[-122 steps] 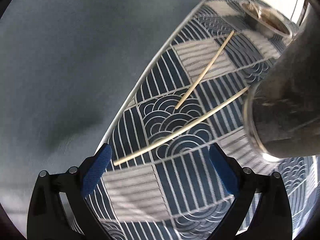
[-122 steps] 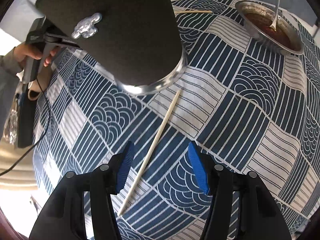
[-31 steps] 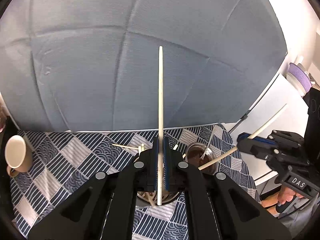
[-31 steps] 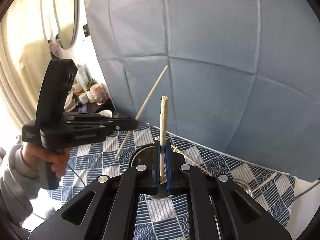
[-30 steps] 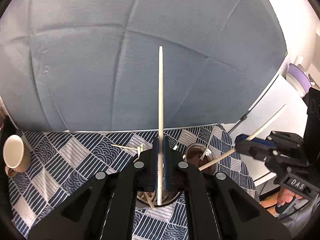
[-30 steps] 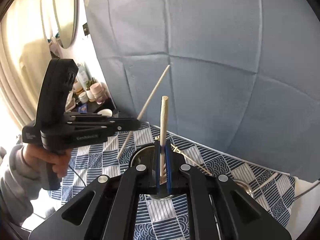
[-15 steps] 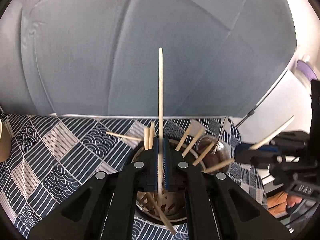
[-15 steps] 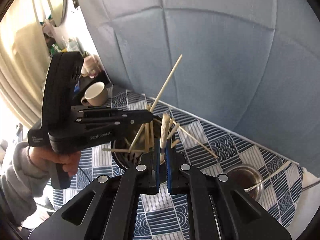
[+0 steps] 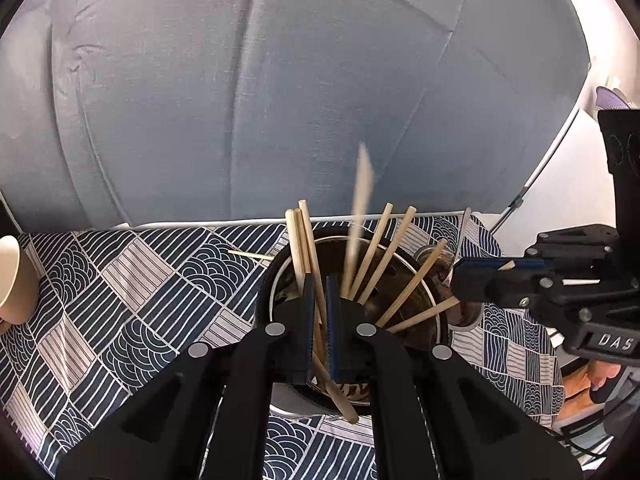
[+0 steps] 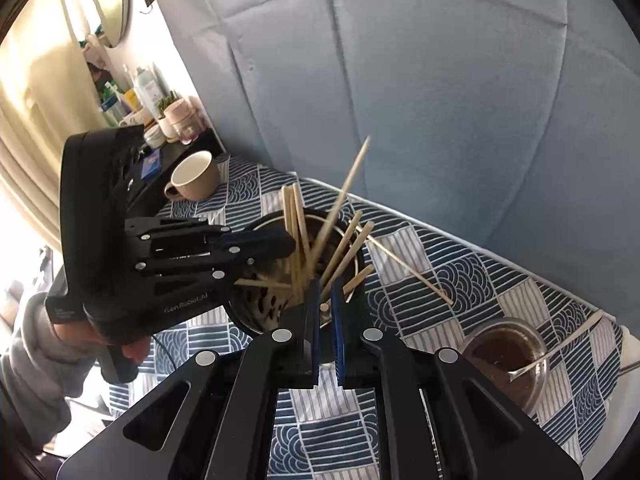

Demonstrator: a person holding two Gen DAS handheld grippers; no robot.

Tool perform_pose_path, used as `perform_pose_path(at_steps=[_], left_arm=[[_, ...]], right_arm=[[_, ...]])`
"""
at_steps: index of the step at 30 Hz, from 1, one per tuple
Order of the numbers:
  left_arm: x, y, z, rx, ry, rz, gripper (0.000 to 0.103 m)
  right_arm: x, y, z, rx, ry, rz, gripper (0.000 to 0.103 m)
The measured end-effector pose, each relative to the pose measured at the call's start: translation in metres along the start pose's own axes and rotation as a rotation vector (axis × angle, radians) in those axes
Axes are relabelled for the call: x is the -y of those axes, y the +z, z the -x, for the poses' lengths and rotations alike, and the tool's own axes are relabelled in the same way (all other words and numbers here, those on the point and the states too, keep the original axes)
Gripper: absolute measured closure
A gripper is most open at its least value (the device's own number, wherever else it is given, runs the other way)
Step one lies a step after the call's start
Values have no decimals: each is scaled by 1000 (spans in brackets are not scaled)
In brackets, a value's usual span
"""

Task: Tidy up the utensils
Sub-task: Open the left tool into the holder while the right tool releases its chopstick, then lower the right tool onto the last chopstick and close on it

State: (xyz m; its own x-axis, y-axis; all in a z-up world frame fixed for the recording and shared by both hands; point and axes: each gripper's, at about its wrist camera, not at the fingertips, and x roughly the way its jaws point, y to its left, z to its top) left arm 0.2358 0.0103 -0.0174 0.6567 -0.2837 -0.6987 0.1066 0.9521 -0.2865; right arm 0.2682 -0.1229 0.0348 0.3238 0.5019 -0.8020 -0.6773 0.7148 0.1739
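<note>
The left gripper [image 9: 319, 320] hangs over the round metal holder [image 9: 434, 300], its blue fingers [image 9: 309, 320] now parted by a narrow gap and gripping nothing. The chopstick [image 9: 360, 200] it held upright half a second ago now stands blurred in the holder, tilted, thin tip up. The right gripper [image 10: 326, 320] is also slightly open; its stick [image 10: 325, 307] has dropped, only the blunt end shows between the fingers. Other pale wooden sticks fan out of the holder. One more chopstick [image 10: 408, 268] lies flat on the patterned cloth [image 10: 500, 300] of the worktop, beyond a glass bowl [image 10: 504, 356].
</note>
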Motion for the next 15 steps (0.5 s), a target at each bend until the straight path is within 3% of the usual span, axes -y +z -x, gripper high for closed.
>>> perform_pose_path(at_steps=[6,10,13,15], left_arm=[[-1,4,8,9,13,3,90],[-4,8,14,11,17,11,84],[-7,11,20,12,-7,27,76],[-7,13,24,23,2,35,64]], right_arm=[[1,1,5,9,-13,-11,96],[2,2,16,32,-25,0,78],[4,2,24,45,-38,10,77],[5,2,28,46,-43,19,73]])
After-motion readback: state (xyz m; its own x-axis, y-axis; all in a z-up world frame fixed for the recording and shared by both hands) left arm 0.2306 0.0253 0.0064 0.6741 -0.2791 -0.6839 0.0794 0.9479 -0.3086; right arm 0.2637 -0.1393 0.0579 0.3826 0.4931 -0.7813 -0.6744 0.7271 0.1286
